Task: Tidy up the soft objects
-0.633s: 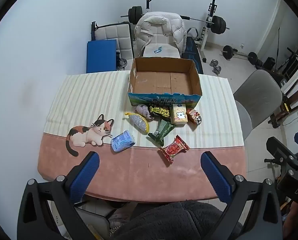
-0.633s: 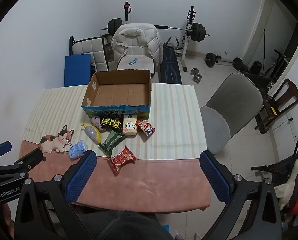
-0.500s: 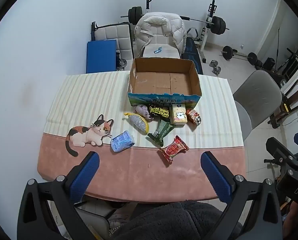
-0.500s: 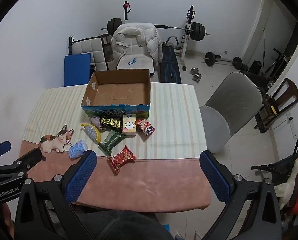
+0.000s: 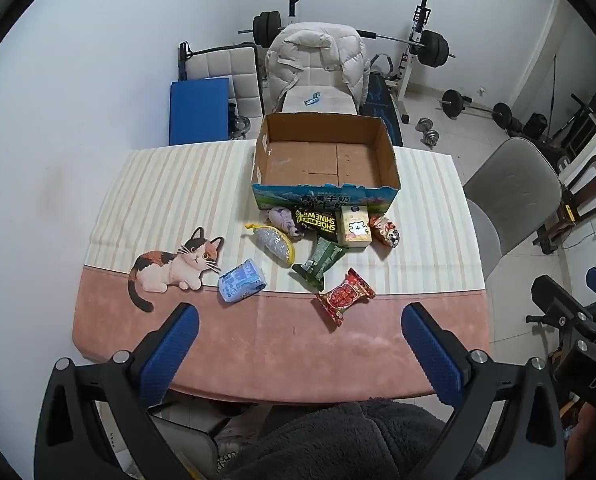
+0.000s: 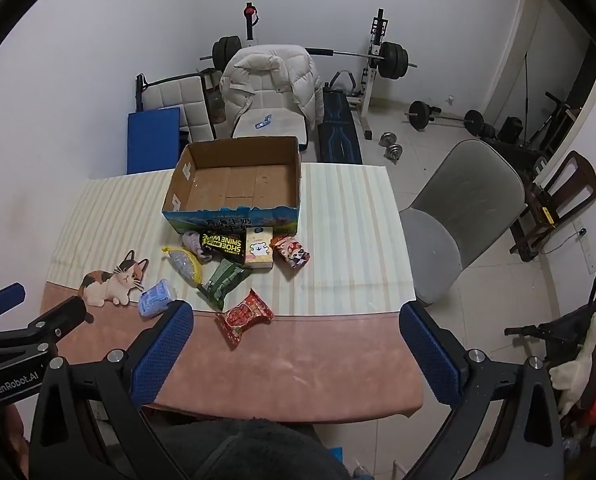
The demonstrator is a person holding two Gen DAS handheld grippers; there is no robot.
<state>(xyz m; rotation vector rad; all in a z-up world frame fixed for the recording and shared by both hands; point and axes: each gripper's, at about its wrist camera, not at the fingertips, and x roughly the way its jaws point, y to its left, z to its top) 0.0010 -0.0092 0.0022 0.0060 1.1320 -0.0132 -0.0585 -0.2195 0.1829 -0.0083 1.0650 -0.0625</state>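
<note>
Hovering off the table's (image 5: 281, 360) near edge, both grippers, left (image 5: 298, 344) and right (image 6: 295, 344), gape wide, holding nothing. Soft packets (image 5: 344, 296) sit mid-table before the empty box (image 5: 326, 196); probably light, crinkly, so I'd pinch mid-body.

Matt corrugated cardboard box (image 5: 324, 160); glossy plastic red snack packet (image 5: 344, 295); matt cloth tablecloth (image 5: 169, 196).

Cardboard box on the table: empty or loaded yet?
Empty. The open brown cardboard box shows only its bare floor; the packets lie outside on the table.
</note>
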